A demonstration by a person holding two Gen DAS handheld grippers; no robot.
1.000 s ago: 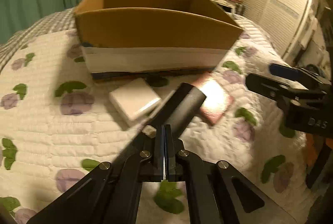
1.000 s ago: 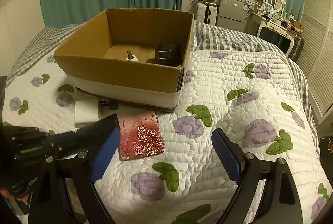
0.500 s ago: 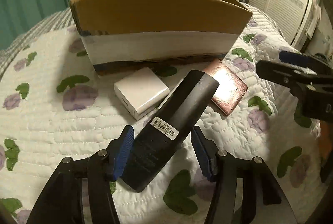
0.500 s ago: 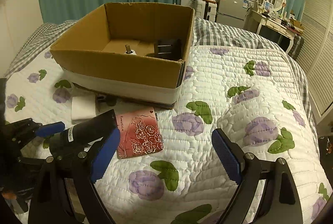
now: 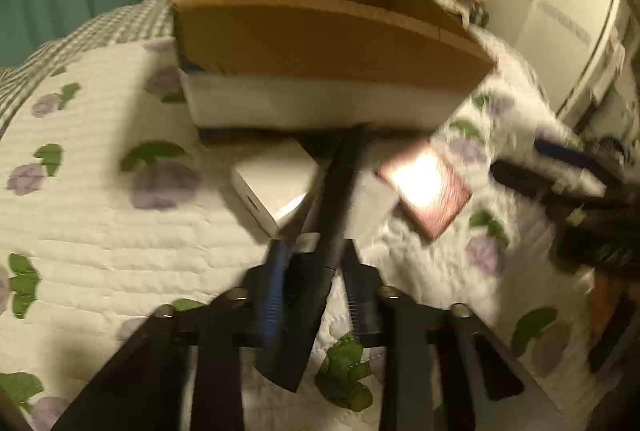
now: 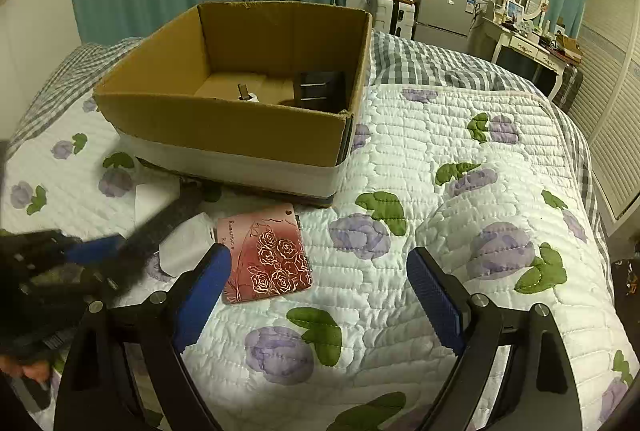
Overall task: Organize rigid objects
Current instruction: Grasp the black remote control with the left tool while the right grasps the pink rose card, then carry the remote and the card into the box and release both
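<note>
On a quilted bed (image 6: 460, 135), the left claw (image 5: 312, 291) closes around a long black bar-shaped object (image 5: 320, 255), its blue pads pressed to or just beside the bar's flanks; motion blur leaves the firmness of the grip uncertain. The bar lies slantwise in front of the open cardboard box (image 6: 224, 127), its far end nearly at the box's base. The right claw (image 6: 320, 295) hangs spread wide and empty above the quilt, just beside a red rose-patterned case (image 6: 266, 255).

To do this well, the holder likely needs a square, firm pinch near the bar's middle so it does not swing, then a lift high enough to clear the box's near wall before letting go inside.

The count: one box; one black bar; one rose case; two white blocks (image 5: 276, 183) beside the bar, judging by the right camera; and inside the box, one dark rectangular item (image 6: 320, 91) and one small white piece (image 6: 246, 95)
</note>
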